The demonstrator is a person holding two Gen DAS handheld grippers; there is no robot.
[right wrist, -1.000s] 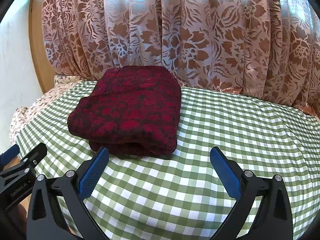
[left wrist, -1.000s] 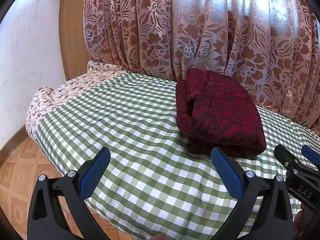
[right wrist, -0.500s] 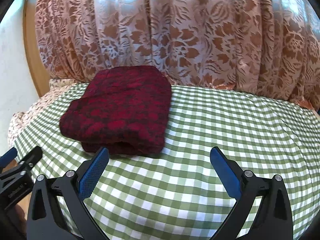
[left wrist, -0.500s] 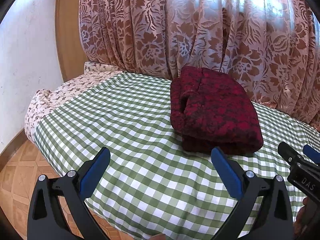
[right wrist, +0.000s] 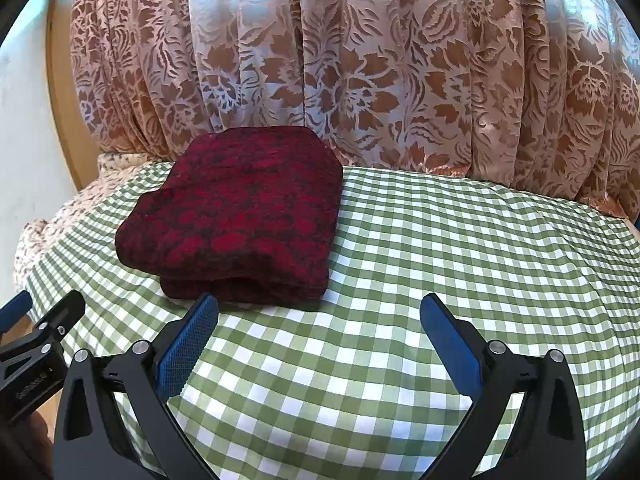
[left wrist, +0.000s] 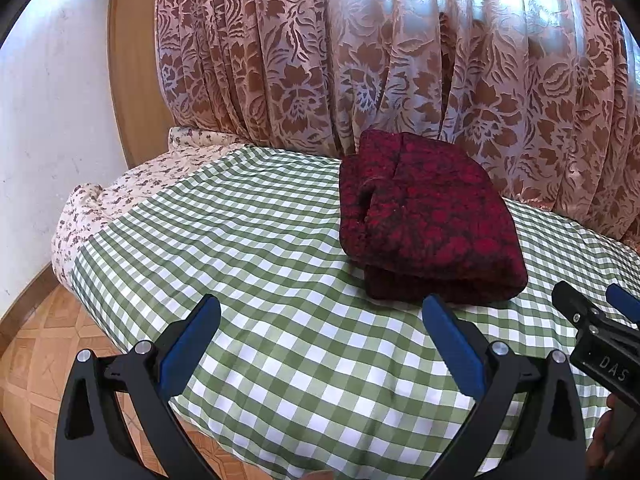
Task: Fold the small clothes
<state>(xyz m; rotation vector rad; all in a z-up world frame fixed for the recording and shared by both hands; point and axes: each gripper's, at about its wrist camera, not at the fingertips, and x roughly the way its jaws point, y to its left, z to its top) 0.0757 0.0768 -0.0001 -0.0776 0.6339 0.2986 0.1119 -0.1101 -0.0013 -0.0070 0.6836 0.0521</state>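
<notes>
A dark red patterned garment (left wrist: 428, 220) lies folded in a thick rectangle on the green-and-white checked bed cover (left wrist: 256, 248). It also shows in the right wrist view (right wrist: 244, 216), left of centre. My left gripper (left wrist: 320, 322) is open and empty, above the cover, in front and left of the garment. My right gripper (right wrist: 320, 320) is open and empty, just in front and right of the garment's near edge. Each gripper shows at the edge of the other's view.
A brown floral curtain (left wrist: 360, 60) hangs close behind the bed. A floral sheet (left wrist: 116, 200) hangs over the bed's left end by a white wall (left wrist: 48, 120). Tiled floor (left wrist: 36, 360) lies below the bed's near-left edge.
Both grippers have drawn back a little from the garment, open and empty throughout. The folded garment has not moved.
</notes>
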